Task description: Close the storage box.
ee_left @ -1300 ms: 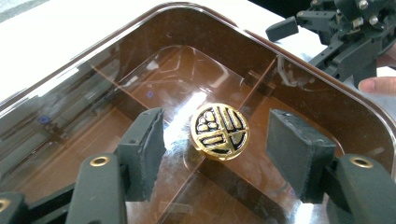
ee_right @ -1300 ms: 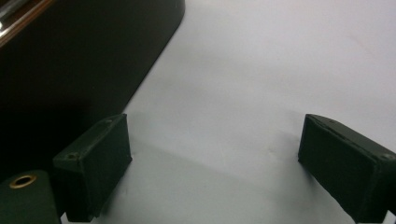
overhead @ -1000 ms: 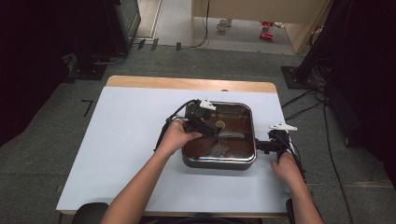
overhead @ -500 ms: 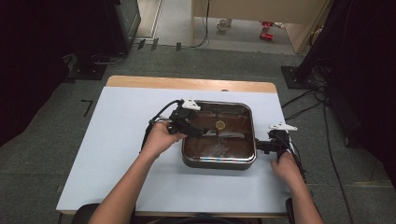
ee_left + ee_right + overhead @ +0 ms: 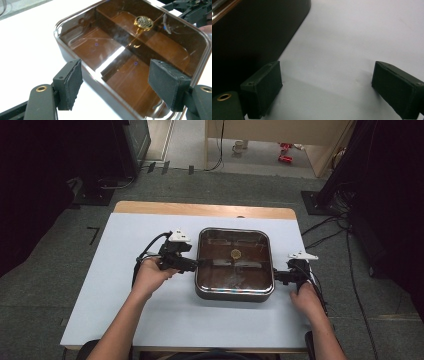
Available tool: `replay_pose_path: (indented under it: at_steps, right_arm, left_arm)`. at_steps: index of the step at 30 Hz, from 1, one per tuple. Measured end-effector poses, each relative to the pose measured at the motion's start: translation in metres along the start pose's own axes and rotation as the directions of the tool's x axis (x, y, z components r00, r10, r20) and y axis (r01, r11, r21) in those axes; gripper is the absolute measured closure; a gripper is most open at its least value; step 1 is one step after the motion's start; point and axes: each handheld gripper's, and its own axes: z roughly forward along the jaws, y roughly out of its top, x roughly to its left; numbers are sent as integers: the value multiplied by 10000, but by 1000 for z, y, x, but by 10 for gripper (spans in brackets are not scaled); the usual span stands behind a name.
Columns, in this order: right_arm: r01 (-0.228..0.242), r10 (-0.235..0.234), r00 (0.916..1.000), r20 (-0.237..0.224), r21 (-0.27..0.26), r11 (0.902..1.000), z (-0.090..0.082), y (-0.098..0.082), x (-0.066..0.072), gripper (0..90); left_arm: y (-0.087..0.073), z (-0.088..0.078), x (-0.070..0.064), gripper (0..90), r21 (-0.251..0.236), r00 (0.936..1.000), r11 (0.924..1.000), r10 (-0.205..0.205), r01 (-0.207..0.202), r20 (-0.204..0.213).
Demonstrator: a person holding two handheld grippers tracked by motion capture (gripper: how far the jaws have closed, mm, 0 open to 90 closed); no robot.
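From the high view, a square dark pan (image 5: pixel 234 292) with a clear lid sits on the white table (image 5: pixel 110 285), right of the table's middle. A small gold knob (image 5: pixel 235 253) shows at the centre of the lid, and brown dividers split the pan into compartments. The left gripper (image 5: pixel 192 264) lies just beside the pan's left wall, held by the person's left hand (image 5: pixel 152 276), with its black cable looping away from the pan. The right gripper (image 5: pixel 276 276) lies just beside the pan's right wall near its front corner, held by the right hand (image 5: pixel 306 296). At this size I cannot tell whether either gripper touches the pan.

In the left gripper view, the left gripper (image 5: pixel 116 81) is released, its jaws spread wide with nothing between the pads. The pan (image 5: pixel 82 65) lies just ahead of them, its near rim passing between the two jaws. The gold knob (image 5: pixel 143 21) sits on the glossy lid beyond, above the crossing dividers. The other gripper (image 5: pixel 190 10) shows past the pan's far side.

In the right gripper view, the right gripper (image 5: pixel 327 87) is also released, jaws wide apart over bare table (image 5: pixel 352 37). The pan's dark rounded wall (image 5: pixel 257 32) stands just beside the left jaw; whether they touch I cannot tell.
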Motion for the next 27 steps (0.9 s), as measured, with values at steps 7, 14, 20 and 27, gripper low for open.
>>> replay_pose_path:
  at_steps: [7,14,20,27]
  right_arm:
    - [3,-3,10000,-1,1,10000,0,0,0,87]
    - [5,-5,10000,-2,0,10000,0,0,0,87]
    - [13,-13,10000,-5,-5,10000,0,0,0,87]
    - [1,-1,10000,-10,2,10000,0,0,0,87]
  left_arm:
    - [-20,-15,9,270,-329,9986,9980,-538,536,-26]
    - [-36,-28,8,269,-506,9977,9972,-576,558,-352]
    - [-52,-30,13,267,-467,9940,9955,-857,826,-686]
    - [-78,-27,13,247,-290,9896,9961,-865,837,-1146]
